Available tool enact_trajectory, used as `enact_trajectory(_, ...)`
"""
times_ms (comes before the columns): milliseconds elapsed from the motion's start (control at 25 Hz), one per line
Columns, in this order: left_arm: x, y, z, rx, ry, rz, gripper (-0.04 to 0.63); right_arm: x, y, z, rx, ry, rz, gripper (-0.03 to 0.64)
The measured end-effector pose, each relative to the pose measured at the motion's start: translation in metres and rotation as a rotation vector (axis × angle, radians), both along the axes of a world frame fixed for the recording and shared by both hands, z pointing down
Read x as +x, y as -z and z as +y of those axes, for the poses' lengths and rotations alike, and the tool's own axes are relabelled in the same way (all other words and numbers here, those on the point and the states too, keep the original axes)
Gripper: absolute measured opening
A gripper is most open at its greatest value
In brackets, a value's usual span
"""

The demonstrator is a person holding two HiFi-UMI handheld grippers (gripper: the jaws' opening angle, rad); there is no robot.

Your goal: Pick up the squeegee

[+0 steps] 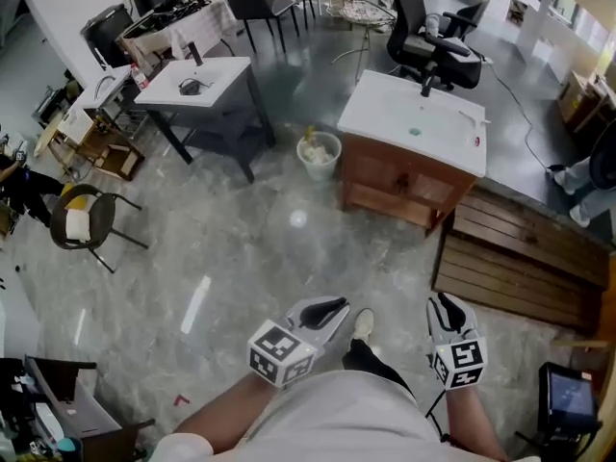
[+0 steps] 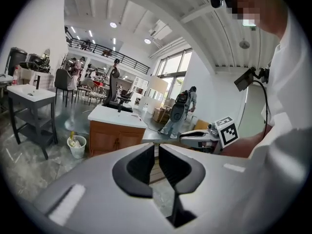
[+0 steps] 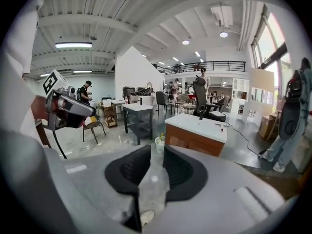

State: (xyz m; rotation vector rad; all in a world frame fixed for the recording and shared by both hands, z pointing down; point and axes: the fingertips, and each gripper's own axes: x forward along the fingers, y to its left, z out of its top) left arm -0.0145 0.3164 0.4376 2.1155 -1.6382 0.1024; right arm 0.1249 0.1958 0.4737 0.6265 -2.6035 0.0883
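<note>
Held low over the floor, the left hand-held gripper (image 2: 156, 147) has its jaws barely apart and the right hand-held gripper (image 3: 157, 150) is partly open, both empty. Ahead is a white-topped bench (image 1: 404, 114); a slim thing (image 1: 469, 117) near its right edge may be the squeegee, too small to tell. This looks like the approach: next, reach the bench and set open jaws around the handle.

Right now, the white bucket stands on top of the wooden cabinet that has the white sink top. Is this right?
Not quite. The white bucket is not on top of the wooden cabinet. It stands on the floor beside the cabinet, at its left in the head view. The cabinet does carry the white sink top.
</note>
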Motion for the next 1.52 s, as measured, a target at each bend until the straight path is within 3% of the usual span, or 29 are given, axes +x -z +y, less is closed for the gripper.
enact_trajectory(160,-0.022,0.016,-0.079,-0.005,-0.012,-0.038,0.035,-0.037,0.015,-0.084,0.023,0.033,-0.056,0.074)
enact_trajectory(360,-0.049,0.016,-0.169,-0.012,0.002,-0.077,0.035,-0.056,0.009,-0.177,0.009,0.014,-0.052,0.074)
enact_trajectory(680,-0.095,0.010,-0.266,-0.003,-0.048,-0.023,0.035,-0.080,-0.015,-0.285,0.015,-0.112,-0.013,0.074)
enact_trajectory(880,-0.158,0.003,-0.332,0.006,-0.080,-0.013,0.034,-0.104,-0.025,-0.364,0.010,-0.229,0.019,0.074)
enact_trajectory(1080,-0.222,0.007,-0.404,-0.007,-0.171,-0.042,0.034,-0.135,-0.030,-0.449,0.020,-0.376,0.054,0.074)
enact_trajectory(1280,-0.257,0.015,-0.456,0.011,-0.265,-0.059,0.034,-0.158,-0.052,-0.529,0.019,-0.479,0.090,0.095)
enact_trajectory(1520,-0.274,0.016,-0.505,-0.008,-0.214,-0.029,0.034,-0.156,-0.082,-0.632,0.006,-0.558,0.140,0.118)
